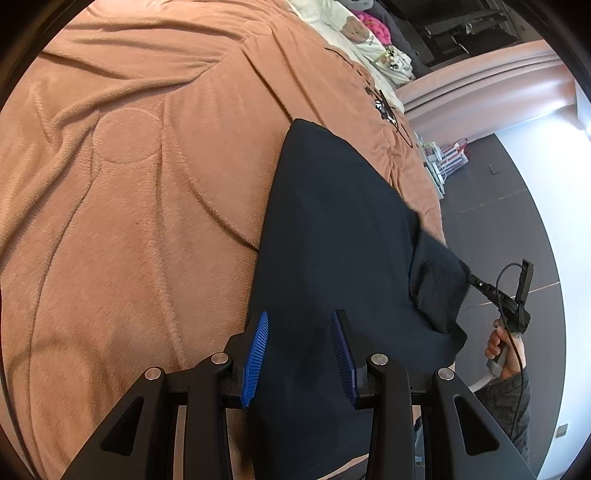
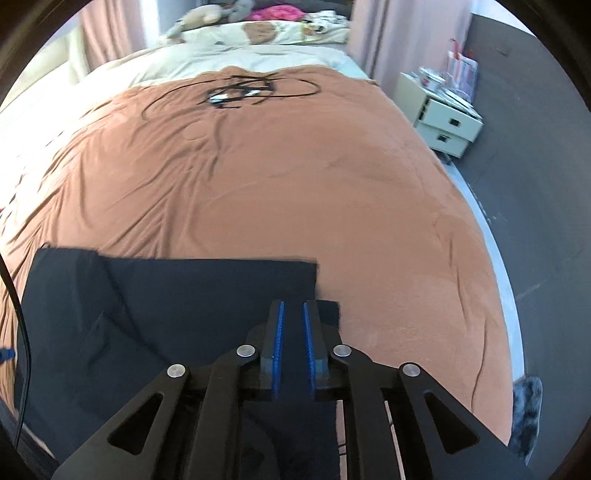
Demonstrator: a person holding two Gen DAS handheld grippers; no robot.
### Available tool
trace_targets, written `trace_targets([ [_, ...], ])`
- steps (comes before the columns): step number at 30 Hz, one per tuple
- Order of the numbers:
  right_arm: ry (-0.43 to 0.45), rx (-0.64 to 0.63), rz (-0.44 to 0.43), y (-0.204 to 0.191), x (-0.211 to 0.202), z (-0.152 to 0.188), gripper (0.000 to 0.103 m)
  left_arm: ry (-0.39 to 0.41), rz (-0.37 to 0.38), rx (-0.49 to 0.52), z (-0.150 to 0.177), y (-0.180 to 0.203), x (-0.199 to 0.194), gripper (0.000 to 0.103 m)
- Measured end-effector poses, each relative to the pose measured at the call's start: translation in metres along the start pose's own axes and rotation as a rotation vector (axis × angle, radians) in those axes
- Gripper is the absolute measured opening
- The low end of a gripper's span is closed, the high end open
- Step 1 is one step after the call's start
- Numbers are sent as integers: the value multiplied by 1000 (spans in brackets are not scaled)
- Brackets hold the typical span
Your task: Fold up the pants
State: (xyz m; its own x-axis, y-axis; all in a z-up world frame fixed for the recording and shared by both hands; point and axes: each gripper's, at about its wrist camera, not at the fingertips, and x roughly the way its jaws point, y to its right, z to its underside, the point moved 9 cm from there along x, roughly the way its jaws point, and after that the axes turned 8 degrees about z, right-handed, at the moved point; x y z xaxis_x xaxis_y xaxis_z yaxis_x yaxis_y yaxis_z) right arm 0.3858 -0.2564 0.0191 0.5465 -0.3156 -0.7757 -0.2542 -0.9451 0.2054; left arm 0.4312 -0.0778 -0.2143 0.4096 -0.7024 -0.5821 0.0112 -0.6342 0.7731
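Dark navy pants [image 1: 332, 221] lie flat on a brown blanket [image 1: 129, 184] near the bed's edge. My left gripper [image 1: 300, 317] hovers over their near end, blue pads well apart, with the cloth spreading flat beneath and past both fingers. In the left wrist view my right gripper [image 1: 474, 278], held by a person's hand [image 1: 504, 350], lifts a corner of the pants off the bed's side. Seen from the right wrist, the right gripper [image 2: 293, 306] has its pads close together with a strip of the pants [image 2: 184, 295] between them.
A black cable with a small device [image 2: 236, 92] lies at the far end of the blanket [image 2: 295, 166]. Behind it are pillows and soft toys [image 2: 258, 33]. A white drawer unit [image 2: 447, 122] stands on the dark floor [image 2: 535, 184] to the right.
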Motion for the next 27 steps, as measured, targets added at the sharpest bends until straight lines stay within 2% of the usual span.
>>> trace_targets([
  [1, -4, -15, -5, -5, -1, 3, 26, 1, -1, 0, 0, 0, -1, 38],
  [2, -4, -23, -9, -6, -2, 5, 45, 1, -1, -2, 0, 0, -1, 38],
  [3, 2, -30, -9, -8, -4, 6, 57, 2, -1, -4, 0, 0, -1, 38],
  [5, 33, -52, -31, -13, -11, 5, 57, 3, -1, -7, 0, 0, -1, 38],
  [8, 32, -101, -121, -21, -21, 12, 57, 5, 1, -4, 0, 2, -1, 38],
  [14, -40, -254, -250, -55, -9, 36, 57, 8, 3, -6, 1, 1, 0, 38],
  [19, -80, -335, -284, -69, 4, 46, 57, 2, -5, -3, 4, 0, 2, 38],
  [26, -143, -413, -273, -74, 26, 59, 57, -4, -10, -7, 3, 0, 8, 38],
  [27, -150, -422, -270, -76, 29, 60, 53, -3, -11, -7, 3, 0, 8, 38],
])
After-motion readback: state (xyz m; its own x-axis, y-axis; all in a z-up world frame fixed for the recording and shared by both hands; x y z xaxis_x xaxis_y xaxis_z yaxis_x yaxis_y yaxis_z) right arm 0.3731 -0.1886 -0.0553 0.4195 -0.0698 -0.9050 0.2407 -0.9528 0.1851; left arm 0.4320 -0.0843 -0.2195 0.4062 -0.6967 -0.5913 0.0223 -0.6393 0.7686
